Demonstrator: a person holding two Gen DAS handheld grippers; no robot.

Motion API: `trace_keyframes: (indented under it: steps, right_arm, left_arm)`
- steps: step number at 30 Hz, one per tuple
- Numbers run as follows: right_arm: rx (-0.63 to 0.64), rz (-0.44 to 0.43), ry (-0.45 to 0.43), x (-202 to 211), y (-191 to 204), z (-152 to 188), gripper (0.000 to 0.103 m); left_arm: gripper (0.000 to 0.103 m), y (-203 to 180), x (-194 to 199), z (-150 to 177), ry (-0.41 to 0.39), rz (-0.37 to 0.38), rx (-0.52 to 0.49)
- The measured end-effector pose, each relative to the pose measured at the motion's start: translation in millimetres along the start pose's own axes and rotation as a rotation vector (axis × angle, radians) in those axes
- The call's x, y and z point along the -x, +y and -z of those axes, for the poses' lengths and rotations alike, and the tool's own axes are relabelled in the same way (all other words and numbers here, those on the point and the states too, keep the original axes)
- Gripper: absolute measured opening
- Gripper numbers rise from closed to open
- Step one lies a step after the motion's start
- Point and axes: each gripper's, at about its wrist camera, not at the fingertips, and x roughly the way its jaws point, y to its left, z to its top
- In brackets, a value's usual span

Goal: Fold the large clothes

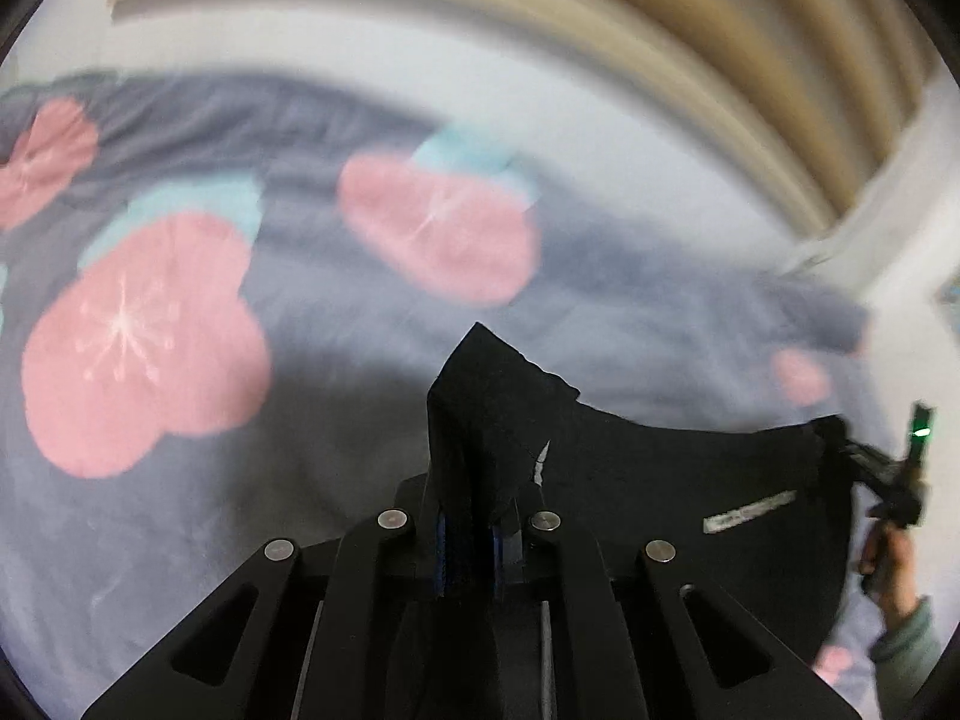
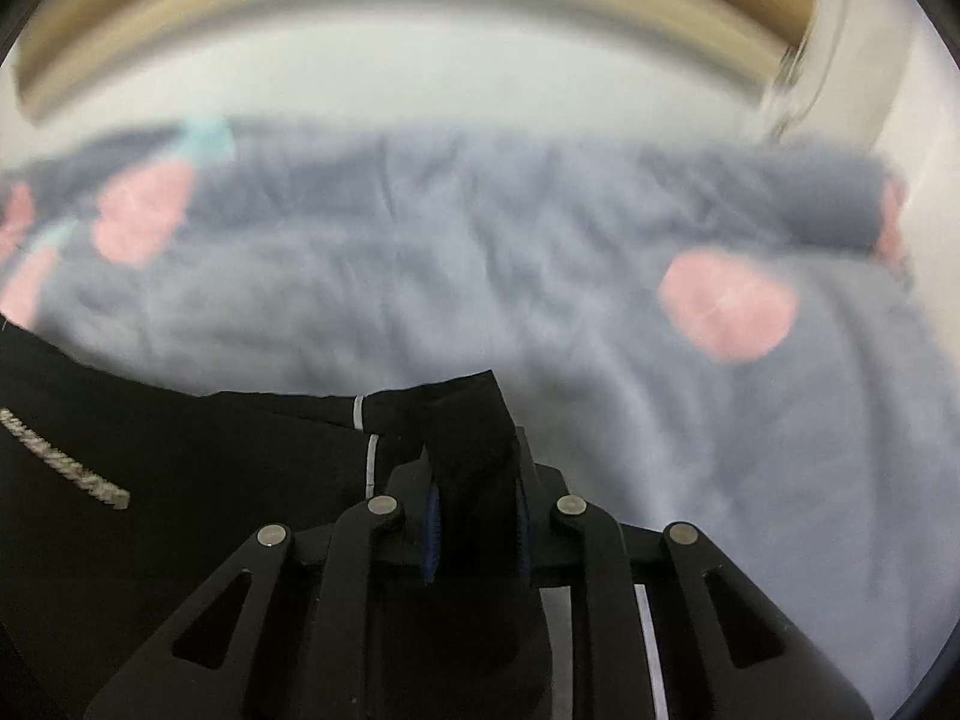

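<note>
Floral bedsheet [image 1: 360,312] beneath; both jaws pinching black garment [image 1: 690,480]; left view alone shows right gripper [image 1: 840,450]

My left hand-held gripper [image 1: 471,534] has its jaws closed tight, with black cloth [image 1: 660,480] pinched between the blue pads [image 1: 443,558]. My right hand-held gripper [image 2: 477,540] is closed on the same cloth. In the left view, my right hand [image 1: 894,570] grips its handle at the far right edge
</note>
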Motion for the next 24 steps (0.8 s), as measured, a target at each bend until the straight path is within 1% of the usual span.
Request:
trace_keyframes:
  steps: [1, 2, 4, 6, 8, 9, 10, 11, 12, 13, 14, 16, 18, 19, 22, 24]
  right_arm:
    - [0.003, -0.001, 0.045, -19, 2, 5, 0.021]
    - [0.005, -0.015, 0.104, -41, 6, 12, 0.021]
    - [0.023, -0.027, 0.171, -72, 16, 28, 0.021]
    - [0.032, -0.014, 0.164, -77, 21, 33, 0.022]
    - [0.023, -0.017, 0.155, -76, 18, 34, 0.024]
    - [0.014, -0.03, 0.155, -76, 15, 34, 0.025]
    - [0.008, -0.041, 0.158, -75, 12, 34, 0.028]
    - [0.003, -0.042, 0.16, -73, 10, 35, 0.034]
    - [-0.007, -0.039, 0.165, -70, 6, 35, 0.038]
    - [-0.016, -0.036, 0.167, -65, 2, 34, 0.045]
    - [-0.029, -0.032, 0.162, -57, -4, 35, 0.049]
    - [-0.05, -0.022, 0.136, -36, -13, 36, 0.054]
    - [-0.056, -0.016, 0.097, -7, -20, 40, 0.055]
    - [-0.058, -0.013, 0.068, 15, -22, 44, 0.056]
    - [-0.071, -0.043, 0.004, 63, -15, 53, 0.067]
    - [-0.075, -0.075, -0.024, 88, -8, 60, 0.068]
  left_arm:
    - [0.01, 5, -26, 6, 0.06, -0.037, 0.02]
    - [0.01, 8, -41, 10, 0.093, -0.051, 0.027]
    - [0.012, 12, -78, 25, 0.168, -0.088, 0.017]
    - [0.012, 12, -87, 30, 0.174, -0.106, 0.008]
    - [0.017, 14, -87, 28, 0.173, -0.11, 0.01]
    - [0.021, 15, -87, 28, 0.178, -0.11, 0.005]
    - [0.031, 16, -86, 29, 0.183, -0.113, 0.001]
    - [0.038, 17, -83, 29, 0.185, -0.123, 0.002]
    - [0.053, 22, -79, 28, 0.183, -0.135, 0.014]
    - [0.06, 26, -74, 27, 0.168, -0.133, 0.029]
    - [0.061, 34, -63, 27, 0.151, -0.109, 0.056]
    - [0.061, 49, -40, 27, 0.117, -0.048, 0.119]
    - [0.061, 60, -18, 31, 0.094, -0.018, 0.17]
    - [0.062, 63, -4, 36, 0.081, -0.029, 0.178]
    - [0.062, 56, 32, 47, 0.024, -0.091, 0.144]
    - [0.062, 44, 62, 57, -0.022, -0.12, 0.111]
